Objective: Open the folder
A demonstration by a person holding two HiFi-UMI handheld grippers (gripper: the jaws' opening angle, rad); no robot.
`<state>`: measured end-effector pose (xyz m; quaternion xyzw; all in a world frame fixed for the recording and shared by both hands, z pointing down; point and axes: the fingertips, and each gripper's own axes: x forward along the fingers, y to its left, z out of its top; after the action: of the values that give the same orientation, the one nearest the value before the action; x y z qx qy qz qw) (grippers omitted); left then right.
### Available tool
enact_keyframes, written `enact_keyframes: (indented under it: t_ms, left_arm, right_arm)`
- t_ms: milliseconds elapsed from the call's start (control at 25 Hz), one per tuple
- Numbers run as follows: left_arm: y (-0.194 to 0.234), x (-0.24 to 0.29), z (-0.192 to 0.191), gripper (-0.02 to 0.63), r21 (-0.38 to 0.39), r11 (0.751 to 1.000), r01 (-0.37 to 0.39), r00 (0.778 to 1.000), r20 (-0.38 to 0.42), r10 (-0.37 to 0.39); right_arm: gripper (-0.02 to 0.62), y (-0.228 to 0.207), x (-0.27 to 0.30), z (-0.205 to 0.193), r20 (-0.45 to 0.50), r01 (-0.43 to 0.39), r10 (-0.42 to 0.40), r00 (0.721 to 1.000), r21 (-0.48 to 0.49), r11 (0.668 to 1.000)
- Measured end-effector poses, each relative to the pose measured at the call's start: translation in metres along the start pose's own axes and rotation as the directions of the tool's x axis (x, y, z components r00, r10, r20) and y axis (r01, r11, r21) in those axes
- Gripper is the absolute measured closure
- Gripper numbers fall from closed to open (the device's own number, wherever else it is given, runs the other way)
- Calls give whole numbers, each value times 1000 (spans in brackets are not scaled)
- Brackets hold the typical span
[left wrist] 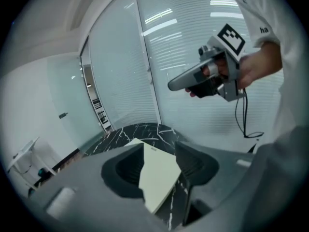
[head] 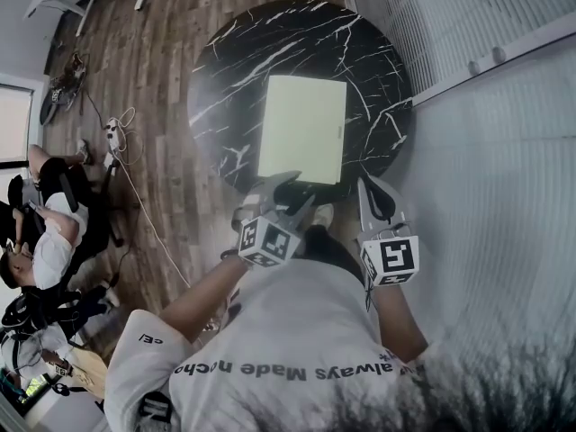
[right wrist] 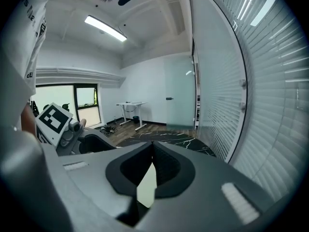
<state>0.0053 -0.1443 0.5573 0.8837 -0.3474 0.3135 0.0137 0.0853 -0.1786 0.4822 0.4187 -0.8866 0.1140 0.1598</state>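
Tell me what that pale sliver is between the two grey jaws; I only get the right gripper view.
Observer: That is a pale yellow-green rectangular folder, closed and lying flat; the head view shows all of it.
Operator: Is the other gripper doing anything?
Observer: The jaws of the left gripper stand apart; its own view shows the folder beyond the gap, not gripped.
Operator: Anyone else around?
Observer: Yes, people sit on the wooden floor, left of the round black marble table in the head view.
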Motion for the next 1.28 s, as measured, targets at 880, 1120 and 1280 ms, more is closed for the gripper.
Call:
enact_keyframes:
  t_ms: [880,1120,1280]
  left_arm:
    - [-44,118,-138,396,323,937,130,948,-318,-22]
    - [-46,135,-159,396,359,919,165,932,-362,-26]
    - [-44,143,-168,401,364,914,182,923,-383,-31]
  right_arm:
    - [597,-25,56,-143,-197,35,-25,980,50,998]
    - [595,-36,77,-186,-257,49,-22,966,97,994]
    - [595,-42,90,-209,-291,49,-7,957,138,989]
